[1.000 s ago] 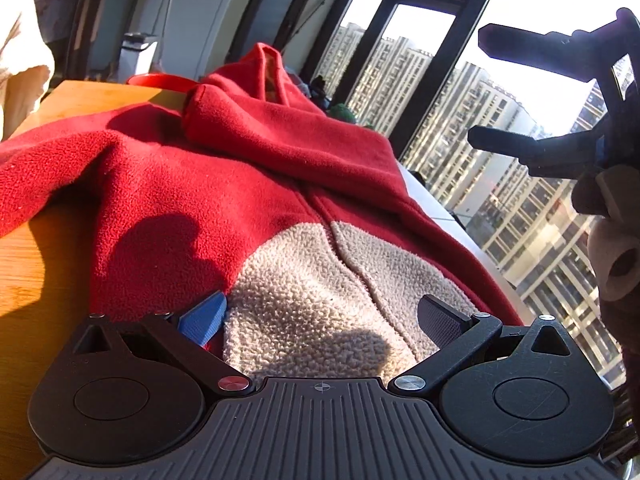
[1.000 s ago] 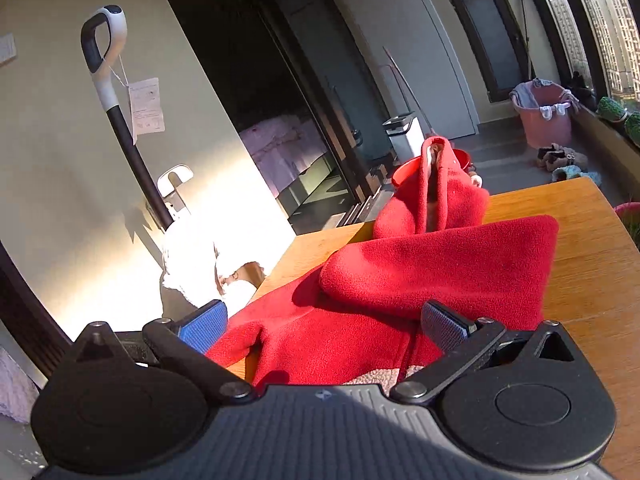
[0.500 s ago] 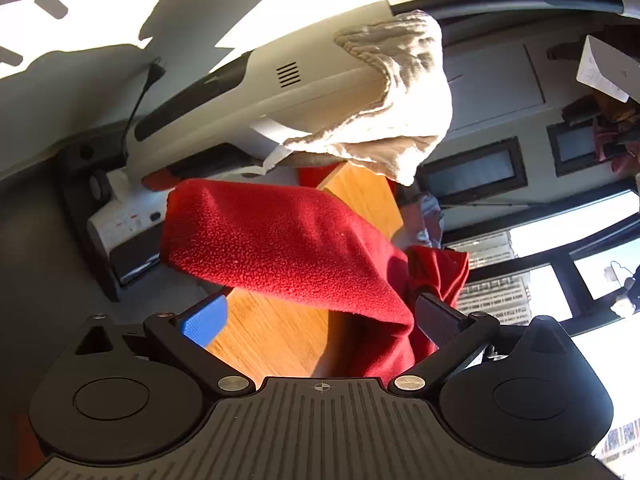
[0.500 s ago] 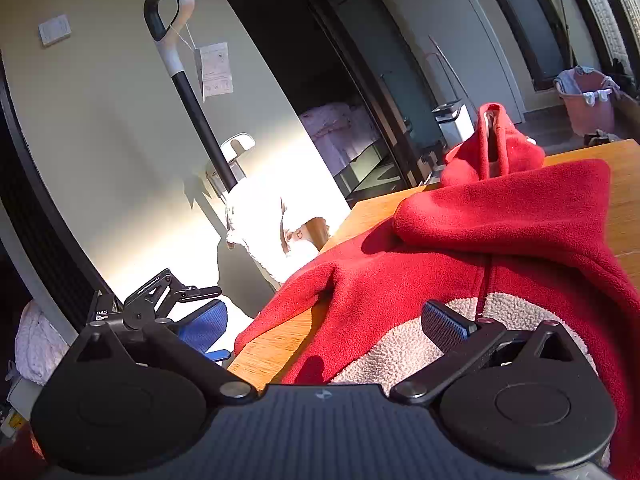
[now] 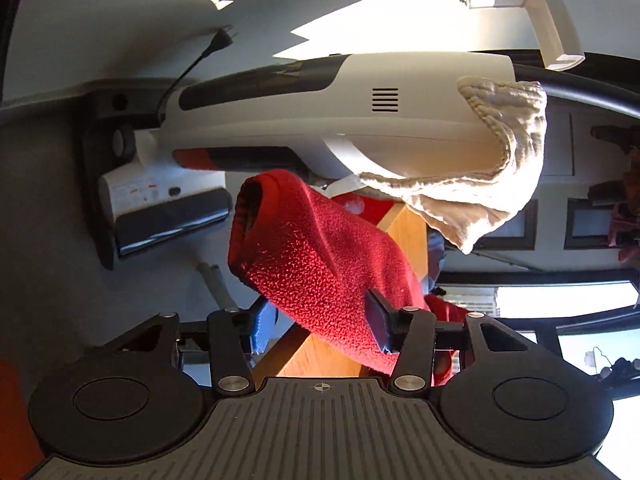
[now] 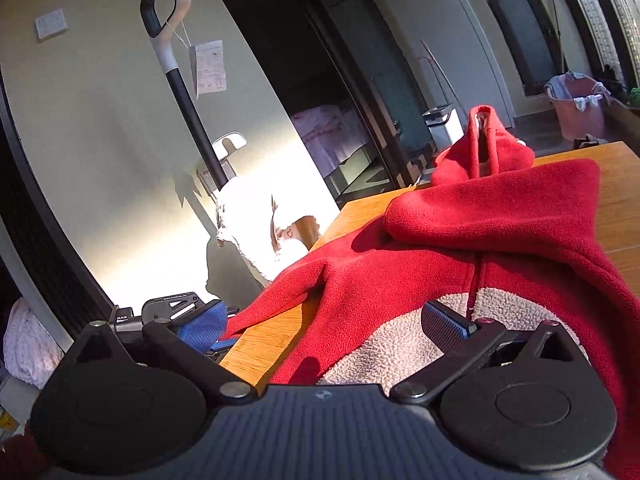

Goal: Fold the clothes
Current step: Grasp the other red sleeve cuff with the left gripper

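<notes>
Home, bedroom doorway [image 6: 336, 140] (bed inside), laundry basket [image 6: 578, 110]

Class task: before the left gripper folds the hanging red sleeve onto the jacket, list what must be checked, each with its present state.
1. Sleeve lies between the left gripper fingers: ok.
2. Left gripper clamped on the sleeve: cannot tell.
3. Other sleeve already folded across the jacket: ok.
4. Right gripper open, holding nothing: ok.
5. Jacket body lies on the table: ok.

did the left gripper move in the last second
Yes. The left gripper swung off the jacket's chest, away from the window, to the table edge, and now closes around the hanging red sleeve.
</notes>
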A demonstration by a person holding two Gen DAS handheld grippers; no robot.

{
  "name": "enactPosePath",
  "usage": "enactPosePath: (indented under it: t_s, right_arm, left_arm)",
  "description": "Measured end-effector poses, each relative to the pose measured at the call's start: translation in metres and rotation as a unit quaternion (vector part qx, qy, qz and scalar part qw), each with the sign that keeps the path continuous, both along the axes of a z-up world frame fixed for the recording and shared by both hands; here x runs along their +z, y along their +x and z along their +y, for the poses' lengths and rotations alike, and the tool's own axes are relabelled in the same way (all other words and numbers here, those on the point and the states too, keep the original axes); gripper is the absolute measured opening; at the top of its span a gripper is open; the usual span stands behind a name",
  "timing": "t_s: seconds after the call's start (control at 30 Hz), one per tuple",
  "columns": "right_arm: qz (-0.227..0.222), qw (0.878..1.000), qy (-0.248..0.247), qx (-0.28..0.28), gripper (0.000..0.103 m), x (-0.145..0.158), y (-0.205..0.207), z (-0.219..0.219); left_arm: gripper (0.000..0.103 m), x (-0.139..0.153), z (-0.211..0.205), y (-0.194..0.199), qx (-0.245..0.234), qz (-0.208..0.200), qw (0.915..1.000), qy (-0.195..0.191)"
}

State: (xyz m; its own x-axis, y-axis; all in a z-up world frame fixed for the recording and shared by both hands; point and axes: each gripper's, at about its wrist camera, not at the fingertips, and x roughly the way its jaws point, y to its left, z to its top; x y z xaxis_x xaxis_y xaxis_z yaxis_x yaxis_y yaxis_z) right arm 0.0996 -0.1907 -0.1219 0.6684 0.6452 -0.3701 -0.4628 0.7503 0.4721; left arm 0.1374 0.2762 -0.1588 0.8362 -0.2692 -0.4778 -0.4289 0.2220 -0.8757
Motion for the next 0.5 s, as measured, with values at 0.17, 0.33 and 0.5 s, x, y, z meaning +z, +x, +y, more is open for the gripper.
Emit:
enactPosePath:
  t_s: [0.17, 0.33, 0.5]
  right_arm:
    - [0.005, 1.000, 0.007, -0.012, 0.103, -0.004, 0.001, -0.007]
    - [0.008, 1.000, 0.013, -0.016, 0.103, -0.006, 0.001, -0.011]
    - [0.014, 1.000, 0.015, -0.021, 0.103, -0.010, 0.002, -0.015]
  left_arm:
    - [0.021, 0.043, -0.010, 0.004, -0.017, -0.044, 0.9952, 0.086]
    - [0.016, 0.092, -0.030, 0.012, -0.035, -0.069, 0.9791, 0.188]
    - [0.014, 0.128, -0.058, 0.020, -0.058, -0.095, 0.9544, 0.277]
